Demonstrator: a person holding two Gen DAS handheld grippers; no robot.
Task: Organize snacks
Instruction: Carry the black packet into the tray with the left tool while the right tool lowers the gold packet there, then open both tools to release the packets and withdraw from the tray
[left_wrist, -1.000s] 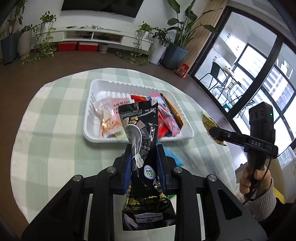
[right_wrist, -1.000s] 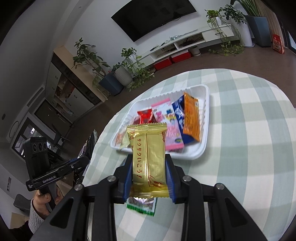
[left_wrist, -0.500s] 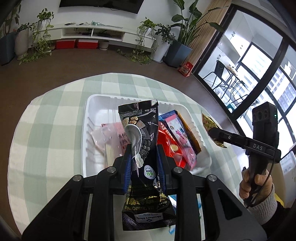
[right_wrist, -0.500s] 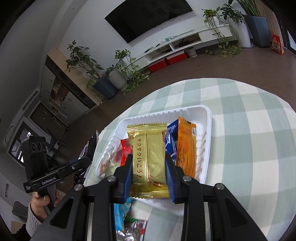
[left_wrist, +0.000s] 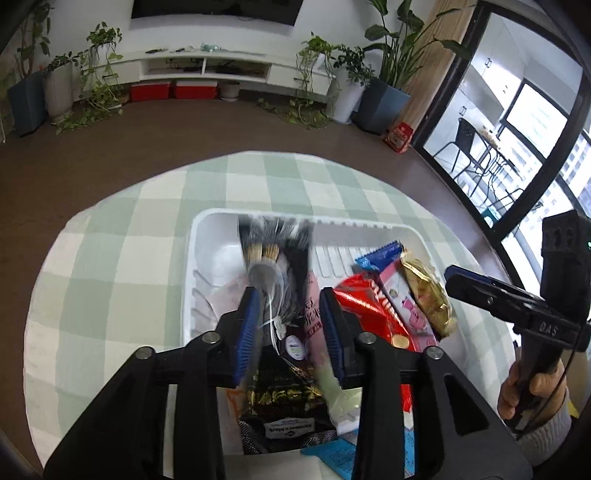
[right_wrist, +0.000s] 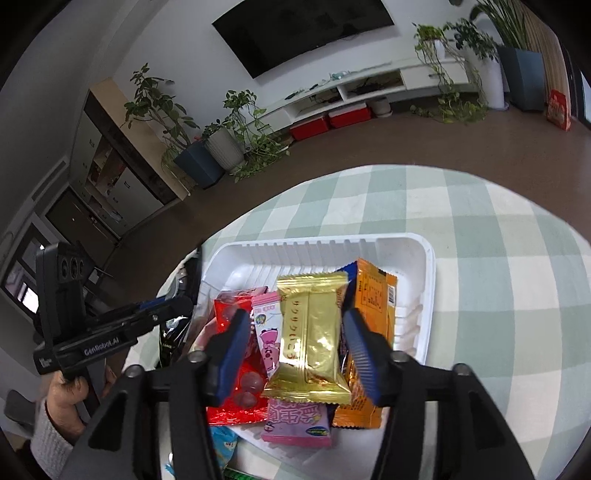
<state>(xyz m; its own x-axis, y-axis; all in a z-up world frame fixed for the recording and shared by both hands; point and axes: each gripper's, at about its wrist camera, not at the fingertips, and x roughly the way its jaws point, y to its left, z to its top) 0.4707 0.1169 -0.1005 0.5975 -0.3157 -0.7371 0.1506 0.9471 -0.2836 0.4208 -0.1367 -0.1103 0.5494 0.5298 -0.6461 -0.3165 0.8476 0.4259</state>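
Both grippers, left (left_wrist: 290, 325) and right (right_wrist: 293, 347), just opened; black packet (left_wrist: 275, 280) (blurred) and gold packet (right_wrist: 308, 339) seemingly loose between.

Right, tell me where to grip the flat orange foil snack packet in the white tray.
Pinch the orange foil snack packet across its free long right edge, coming from above on the right: it lies flat in the white tray, and the gold wrapper overlaps its left side.

Both wrist views look steeply down, close over the tray (left_wrist: 207, 236).

The white tray's (right_wrist: 430, 295) upper right corner looks bare; snack packets (right_wrist: 369, 332) crowd its lower half, seemingly blocking entry there.
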